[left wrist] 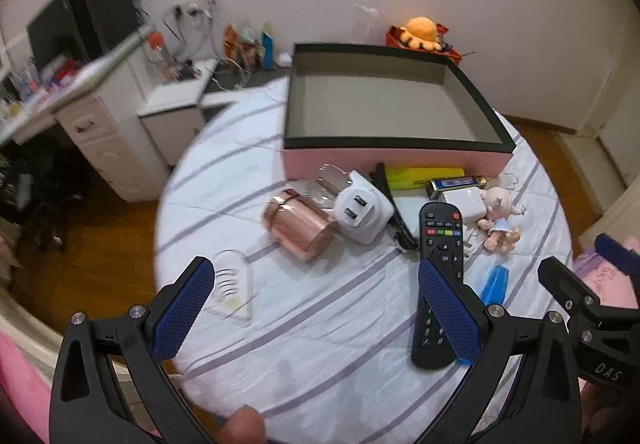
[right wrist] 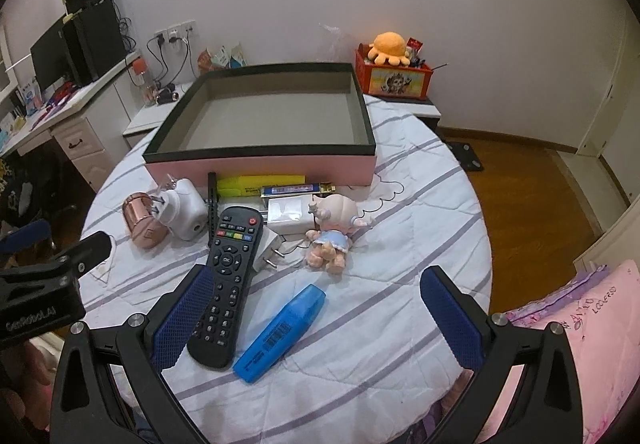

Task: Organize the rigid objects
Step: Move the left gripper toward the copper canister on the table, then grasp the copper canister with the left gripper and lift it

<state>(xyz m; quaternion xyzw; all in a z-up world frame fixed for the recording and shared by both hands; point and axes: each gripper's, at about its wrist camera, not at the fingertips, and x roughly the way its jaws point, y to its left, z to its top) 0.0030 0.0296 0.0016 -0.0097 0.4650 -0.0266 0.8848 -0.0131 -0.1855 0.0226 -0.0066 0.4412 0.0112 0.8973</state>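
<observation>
An empty pink box with a dark rim (left wrist: 394,158) (right wrist: 260,166) stands at the back of the round striped table. In front of it lie a black remote (left wrist: 438,244) (right wrist: 228,264), a blue marker (right wrist: 280,332) (left wrist: 495,284), a copper cup on its side (left wrist: 300,228) (right wrist: 142,222), a white plug adapter (left wrist: 360,210) (right wrist: 184,210), a yellow marker (right wrist: 260,181), a harmonica (right wrist: 298,189), a white charger (right wrist: 286,216) and a small doll (right wrist: 332,232) (left wrist: 498,220). My left gripper (left wrist: 316,312) is open above the table's near part. My right gripper (right wrist: 316,320) is open, with the remote and blue marker between its fingers.
A clear plastic piece (left wrist: 234,288) lies near the table's left edge. A white desk with a monitor (right wrist: 76,44) stands at the left. A red toy box with an orange plush (right wrist: 394,74) sits behind the table. A pink bed cover (right wrist: 580,328) is at the right.
</observation>
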